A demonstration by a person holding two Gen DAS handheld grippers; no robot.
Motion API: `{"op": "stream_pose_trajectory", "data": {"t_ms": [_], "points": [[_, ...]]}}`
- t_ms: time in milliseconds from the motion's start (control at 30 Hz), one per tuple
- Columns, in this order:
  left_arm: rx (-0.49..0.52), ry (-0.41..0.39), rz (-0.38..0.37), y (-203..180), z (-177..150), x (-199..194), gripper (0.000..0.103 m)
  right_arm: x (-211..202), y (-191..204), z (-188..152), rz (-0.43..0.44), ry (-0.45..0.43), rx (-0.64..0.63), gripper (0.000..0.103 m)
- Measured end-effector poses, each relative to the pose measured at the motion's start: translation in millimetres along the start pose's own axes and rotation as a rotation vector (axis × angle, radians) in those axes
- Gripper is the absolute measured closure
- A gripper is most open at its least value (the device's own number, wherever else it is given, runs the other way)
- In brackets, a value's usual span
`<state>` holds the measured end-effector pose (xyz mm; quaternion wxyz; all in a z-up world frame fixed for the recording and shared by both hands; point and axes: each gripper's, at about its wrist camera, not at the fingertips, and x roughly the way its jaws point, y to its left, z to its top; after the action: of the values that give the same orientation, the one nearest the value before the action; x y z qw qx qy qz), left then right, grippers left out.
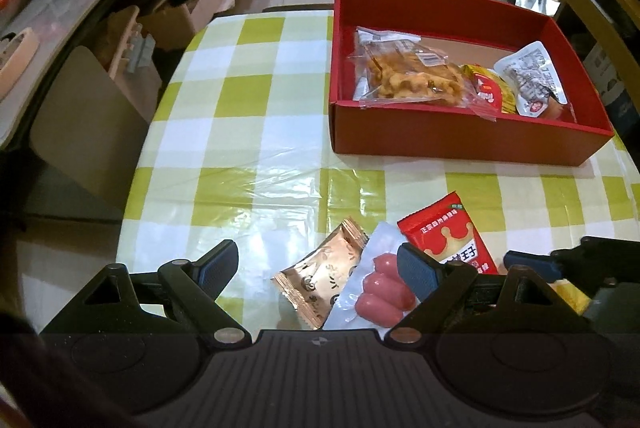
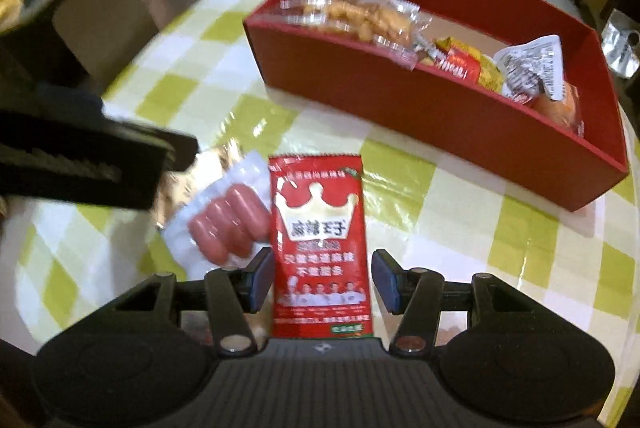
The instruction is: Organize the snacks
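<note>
While left gripper (image 1: 318,264) gapes, right gripper (image 2: 323,280) straddles red 麻辣王子 packet (image 2: 318,220); seemingly unpinched.

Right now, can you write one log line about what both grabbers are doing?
left gripper: open over gold packet and sausage pack | right gripper: open around red packet | red box: holds snacks

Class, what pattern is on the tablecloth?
Yellow-green and white checks on the tablecloth, clearest in the left wrist view.
</note>
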<state>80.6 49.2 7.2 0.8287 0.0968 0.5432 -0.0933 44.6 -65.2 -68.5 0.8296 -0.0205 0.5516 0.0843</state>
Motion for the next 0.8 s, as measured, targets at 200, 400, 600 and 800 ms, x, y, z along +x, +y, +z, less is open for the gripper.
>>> {"op": "stream_pose_trajectory", "data": {"t_ms": [200, 400, 600, 800], "points": [[0.029, 0.009, -0.01, -1.4, -3.0, 1.9, 0.013, 6.3, 6.2, -0.4, 0.006, 0.004, -0.043, 0.044], [0.072, 0.03, -0.018, -6.1, -7.5, 7.0, 0.013, -7.4, -10.1, -2.0, -0.017, -0.012, -0.016, 0.048], [0.142, 0.076, -0.062, -26.9, -14.6, 19.3, 0.013, -23.5, -45.3, -8.3, -0.029, -0.038, 0.076, 0.048], [0.172, 0.14, -0.063, -50.6, -16.1, 45.3, 0.013, -19.7, -55.9, -10.2, -0.043, -0.018, 0.107, 0.048]]}}
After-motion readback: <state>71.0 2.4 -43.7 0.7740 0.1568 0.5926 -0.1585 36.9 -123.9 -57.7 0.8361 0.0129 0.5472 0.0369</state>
